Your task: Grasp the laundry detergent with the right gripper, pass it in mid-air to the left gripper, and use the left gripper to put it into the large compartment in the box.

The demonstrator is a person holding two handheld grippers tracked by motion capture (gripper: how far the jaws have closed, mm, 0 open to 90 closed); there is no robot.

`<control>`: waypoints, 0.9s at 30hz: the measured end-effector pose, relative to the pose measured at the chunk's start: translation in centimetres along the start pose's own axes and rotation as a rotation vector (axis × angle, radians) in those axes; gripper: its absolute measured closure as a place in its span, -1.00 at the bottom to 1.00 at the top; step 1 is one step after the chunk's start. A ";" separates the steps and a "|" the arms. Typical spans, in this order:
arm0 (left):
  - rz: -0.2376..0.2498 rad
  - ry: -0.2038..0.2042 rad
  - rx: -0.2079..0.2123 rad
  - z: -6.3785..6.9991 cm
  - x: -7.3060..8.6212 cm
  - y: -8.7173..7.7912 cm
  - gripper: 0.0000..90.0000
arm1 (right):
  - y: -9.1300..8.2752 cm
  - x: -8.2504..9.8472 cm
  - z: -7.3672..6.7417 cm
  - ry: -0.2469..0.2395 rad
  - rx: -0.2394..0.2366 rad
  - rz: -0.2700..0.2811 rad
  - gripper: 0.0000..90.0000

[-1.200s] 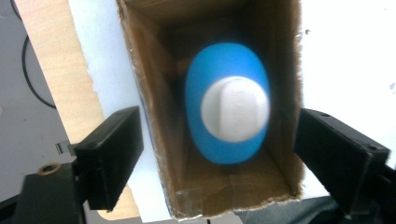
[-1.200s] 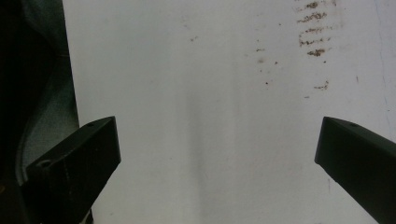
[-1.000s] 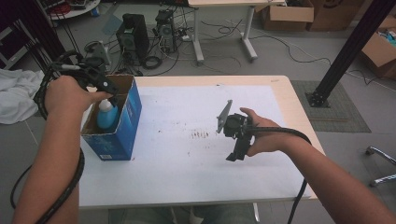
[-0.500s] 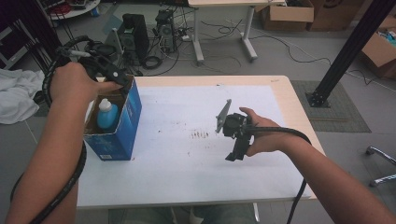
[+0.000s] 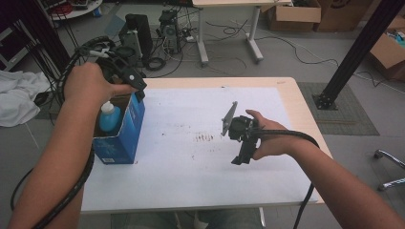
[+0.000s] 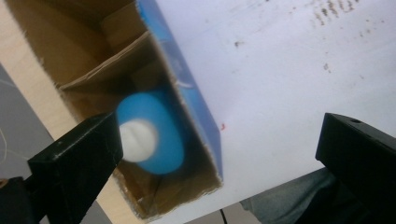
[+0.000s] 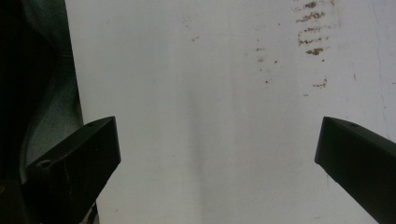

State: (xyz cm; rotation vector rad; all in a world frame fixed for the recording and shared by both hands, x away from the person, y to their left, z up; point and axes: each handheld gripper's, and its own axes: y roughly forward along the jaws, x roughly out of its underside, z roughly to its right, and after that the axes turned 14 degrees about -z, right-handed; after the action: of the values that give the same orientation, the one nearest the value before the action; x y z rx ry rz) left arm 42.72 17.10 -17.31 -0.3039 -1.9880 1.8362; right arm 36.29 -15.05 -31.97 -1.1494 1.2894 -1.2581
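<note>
Left gripper [image 5: 136,86]: above the box's far end, jaws just opened wide, nothing between them, so the bottle is let go.
Bottle [image 5: 109,117]: blue with a white cap, upright inside the blue cardboard box [image 5: 125,138] at the table's [image 5: 296,95] left edge, likely its intended place.
Right gripper [image 5: 237,138]: jaws apart and empty, over the white table cover, apparently waiting.

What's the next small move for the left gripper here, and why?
Probably lift the left gripper clear of the blue box and back off. Its jaws have just been opening and now stand wide with nothing between them, while the blue bottle stands upright inside the box, so the drop looks done. The right gripper hovers open above the white table top.
</note>
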 end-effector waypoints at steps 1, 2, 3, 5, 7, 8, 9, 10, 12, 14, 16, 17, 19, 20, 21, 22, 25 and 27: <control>-0.002 0.013 0.005 0.1 -0.1 0.0 -0.99 | 0.0 0.0 0.0 0.001 0.000 -0.001 -1.00; -0.001 0.028 0.023 0.5 -0.2 0.0 -0.99 | 0.0 0.1 0.0 -0.001 0.000 0.002 -1.00; -0.004 0.051 0.025 0.8 -0.3 0.0 -1.00 | -0.1 0.1 0.0 0.001 0.001 -0.001 -1.00; -0.009 0.090 0.020 1.3 -0.5 0.1 -1.00 | -0.1 0.1 0.0 0.003 0.001 -0.001 -1.00; -0.006 0.133 0.024 1.9 -0.7 0.2 -1.00 | -0.1 0.2 -0.1 0.004 0.000 -0.003 -1.00; -0.008 0.174 0.023 2.3 -0.9 0.3 -1.00 | -0.1 0.2 -0.1 0.004 0.000 -0.005 -1.00; -0.018 0.211 0.020 2.7 -1.0 0.5 -1.00 | -0.1 0.2 -0.1 0.006 0.000 -0.005 -1.00; -0.032 0.250 0.016 3.1 -1.1 0.7 -1.00 | -0.1 0.2 -0.1 0.008 -0.002 -0.005 -1.00; -0.048 0.323 0.022 3.9 -1.3 1.2 -1.00 | -0.2 0.2 0.0 0.008 0.001 -0.007 -1.00; -0.063 0.386 0.057 4.5 -1.4 1.6 -1.00 | -0.2 0.2 0.0 0.010 0.003 -0.009 -1.00; -0.062 0.475 0.079 5.2 -1.5 1.8 -1.00 | -0.3 0.2 0.1 0.012 0.003 -0.011 -1.00; -0.058 0.519 0.089 5.5 -1.5 1.9 -1.00 | -0.3 0.2 0.1 0.013 0.002 -0.011 -1.00; -0.059 0.627 0.095 6.5 -1.4 2.4 -1.00 | -0.3 0.2 0.2 0.018 -0.001 -0.013 -1.00; -0.075 0.715 0.100 7.2 -1.2 2.9 -1.00 | -0.3 0.2 0.2 0.018 -0.002 -0.016 -1.00; -0.093 0.755 0.101 7.6 -1.1 3.2 -1.00 | -0.3 0.1 0.2 0.017 -0.004 -0.020 -1.00; -0.127 0.824 0.084 8.3 -1.0 3.8 -1.00 | -0.3 0.1 0.3 0.016 -0.002 -0.024 -1.00; -0.152 0.909 0.075 9.4 -0.9 4.7 -1.00 | -0.3 0.1 0.4 0.021 -0.002 -0.021 -1.00; -0.153 0.939 0.068 9.9 -1.0 5.1 -1.00 | -0.4 0.0 0.5 0.023 0.001 -0.021 -1.00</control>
State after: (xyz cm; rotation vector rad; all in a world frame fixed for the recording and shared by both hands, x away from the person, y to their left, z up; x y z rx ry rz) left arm 38.62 8.31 -22.89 -0.7913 -1.2421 1.2839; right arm 36.80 -15.14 -31.56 -1.1535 1.2964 -1.2908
